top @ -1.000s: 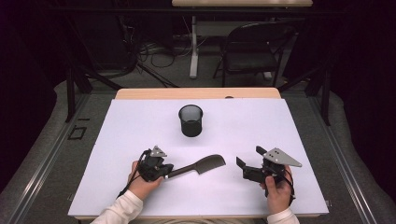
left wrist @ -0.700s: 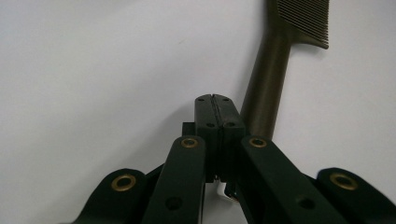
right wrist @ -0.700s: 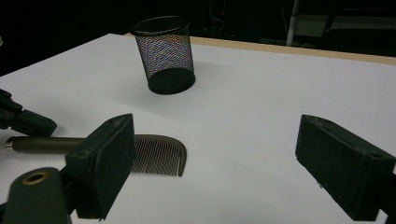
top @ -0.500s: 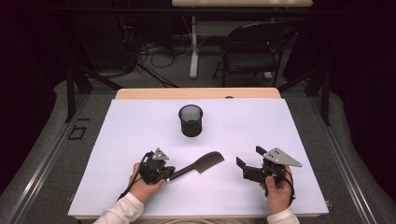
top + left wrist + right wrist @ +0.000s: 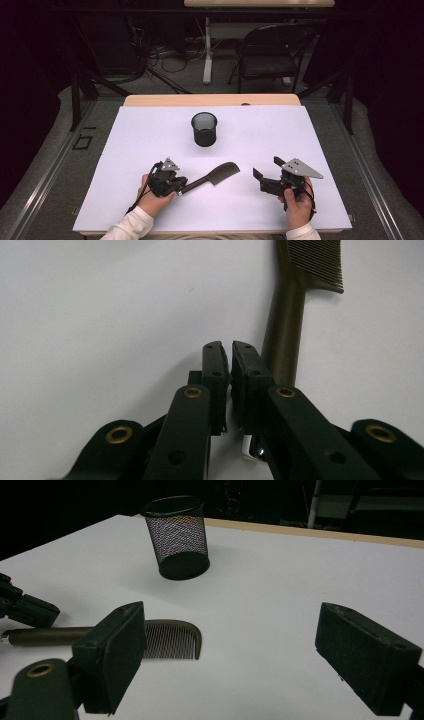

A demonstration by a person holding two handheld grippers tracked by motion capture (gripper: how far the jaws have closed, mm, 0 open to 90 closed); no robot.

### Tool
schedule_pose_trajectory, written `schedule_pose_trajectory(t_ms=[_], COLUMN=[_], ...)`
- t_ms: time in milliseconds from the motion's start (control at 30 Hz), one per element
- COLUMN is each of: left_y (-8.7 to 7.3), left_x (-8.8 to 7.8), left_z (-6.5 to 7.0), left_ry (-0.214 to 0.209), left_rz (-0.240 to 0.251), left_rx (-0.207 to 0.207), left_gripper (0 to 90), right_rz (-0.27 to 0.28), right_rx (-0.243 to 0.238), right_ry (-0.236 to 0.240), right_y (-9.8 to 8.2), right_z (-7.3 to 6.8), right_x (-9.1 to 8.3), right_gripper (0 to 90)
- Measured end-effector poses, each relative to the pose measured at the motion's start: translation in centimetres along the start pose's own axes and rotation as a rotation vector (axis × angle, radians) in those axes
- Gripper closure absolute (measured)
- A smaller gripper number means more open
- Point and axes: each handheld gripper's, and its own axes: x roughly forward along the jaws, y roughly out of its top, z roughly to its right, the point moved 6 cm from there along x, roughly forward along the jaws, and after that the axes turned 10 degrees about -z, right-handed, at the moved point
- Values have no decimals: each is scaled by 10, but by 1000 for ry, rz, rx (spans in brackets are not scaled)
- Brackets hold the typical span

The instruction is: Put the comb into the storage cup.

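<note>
We judge comb near bench's front edge light, stiff, slippery; grip handle. Left gripper jaws nearly together, just been parting, comb beside. Right gripper jaws apart, empty.

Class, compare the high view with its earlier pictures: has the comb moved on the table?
No. The comb lies at the same spot and angle, its head still pointing right of the mesh cup.

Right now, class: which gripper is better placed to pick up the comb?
Left. The left gripper sits at the handle of the comb, jaws just opening, nothing between them; the right gripper hangs open farther off.
</note>
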Motion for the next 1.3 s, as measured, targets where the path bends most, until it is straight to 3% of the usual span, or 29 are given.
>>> schedule_pose_trajectory(t_ms=[267,933,1000,1100,1300], left_y=[3,7,7,7,12], left_x=[-7,-15,-16,-19,-27], left_z=[1,-4,-6,-8,-14], left_ry=[-13,-19,-3,-3,-11], left_rz=[37,93,97,98,145], left_rx=[-8,-21,-6,-19,-1], left_gripper=[762,449,436,432,394], right_rz=[0,-9,-10,-10,-11], right_rx=[-2,-4,-4,-2,-3], right_ry=[2,6,6,6,6], right_y=[0,-1,-1,-1,-1], right_z=[0,-1,0,0,0], right_x=[0,1,1,2,2], right_gripper=[130,132,132,134,134])
